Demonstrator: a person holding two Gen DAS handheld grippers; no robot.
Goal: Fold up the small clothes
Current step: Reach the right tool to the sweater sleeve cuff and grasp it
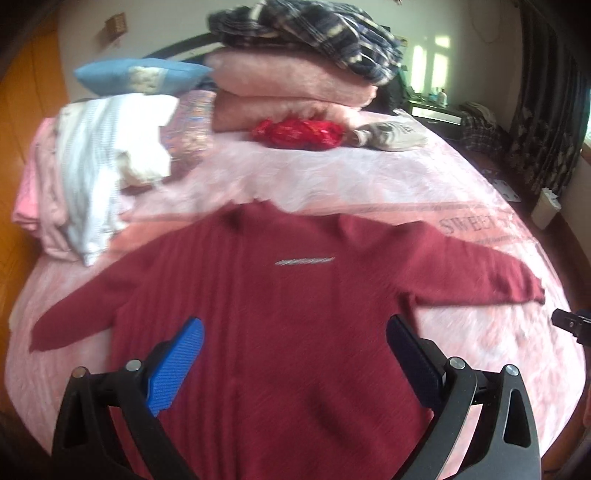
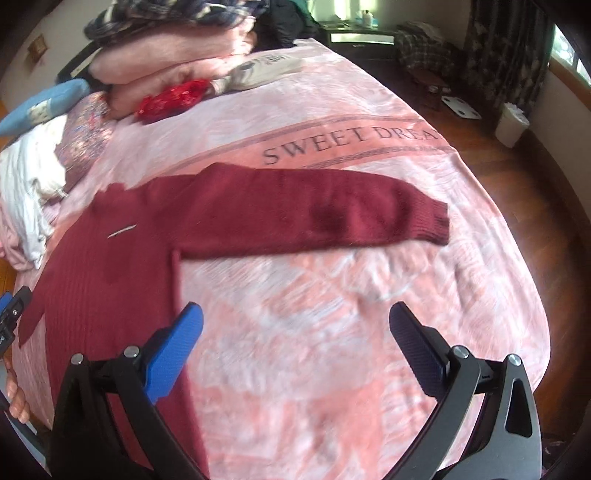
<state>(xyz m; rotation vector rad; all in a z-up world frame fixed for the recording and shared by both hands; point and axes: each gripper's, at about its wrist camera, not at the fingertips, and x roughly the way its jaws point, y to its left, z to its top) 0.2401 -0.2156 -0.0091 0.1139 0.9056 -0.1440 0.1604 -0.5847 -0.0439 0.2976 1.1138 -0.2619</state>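
Observation:
A dark red knit sweater point(image 1: 280, 314) lies flat, front up, on the pink bedspread point(image 1: 369, 184), both sleeves spread out sideways. My left gripper point(image 1: 295, 332) is open and empty, hovering over the sweater's lower body. My right gripper point(image 2: 295, 321) is open and empty over bare bedspread point(image 2: 332, 350), just right of the sweater's point(image 2: 110, 277) side seam and below its right sleeve point(image 2: 332, 218). The left gripper's edge shows at the far left of the right wrist view point(image 2: 13, 314).
Folded pink blankets point(image 1: 288, 88) with a plaid cloth point(image 1: 314, 29) on top sit at the bed's head. A red bundle point(image 1: 299, 133), a blue pillow point(image 1: 140, 74) and a pile of white and pink clothes point(image 1: 96, 166) lie nearby. A white bin point(image 2: 511, 125) stands on the wooden floor.

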